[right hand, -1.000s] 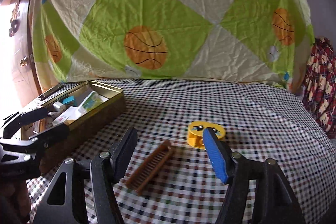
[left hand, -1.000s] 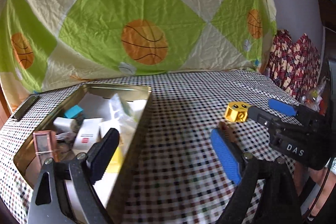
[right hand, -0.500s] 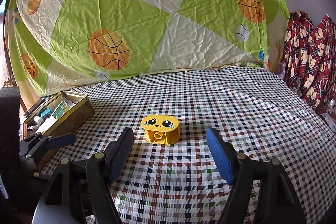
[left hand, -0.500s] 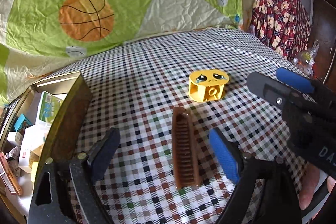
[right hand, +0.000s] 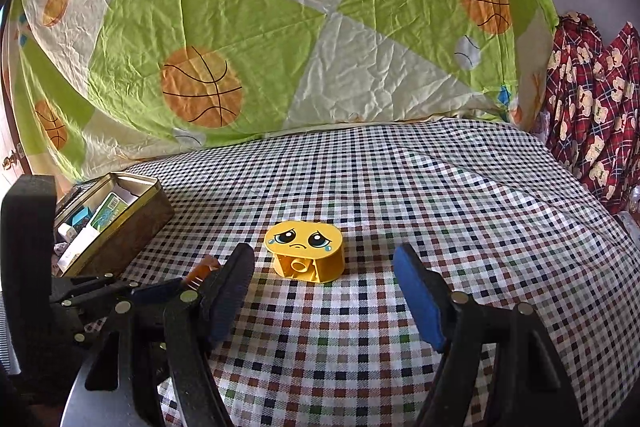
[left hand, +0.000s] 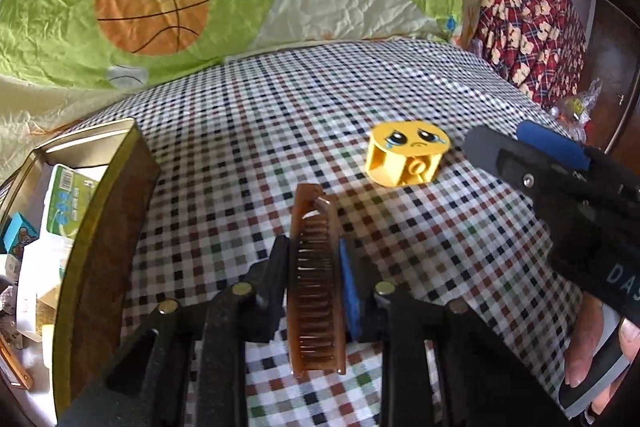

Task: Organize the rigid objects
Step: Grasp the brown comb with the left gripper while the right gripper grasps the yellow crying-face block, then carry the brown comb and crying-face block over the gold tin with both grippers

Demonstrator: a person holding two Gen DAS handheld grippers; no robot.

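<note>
Two loose items remain on the checked tabletop (right hand: 460, 211). The left tool (left hand: 314, 269) is clamped on the brown comb (left hand: 317, 279) — next, judging by the layout, lift it into the tin (left hand: 108, 211). The right tool (right hand: 324, 291) gapes wide before the yellow block (right hand: 305, 257).

A brown comb (left hand: 317, 279) is clamped lengthwise near the tablecloth's (left hand: 248, 155) front edge; a yellow crying-face block (left hand: 408, 159) is set upright mid-cloth.

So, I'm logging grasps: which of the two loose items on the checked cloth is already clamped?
The brown comb: the left gripper has its jaws shut on it. The yellow crying-face block sits free ahead of the open right gripper.
</note>
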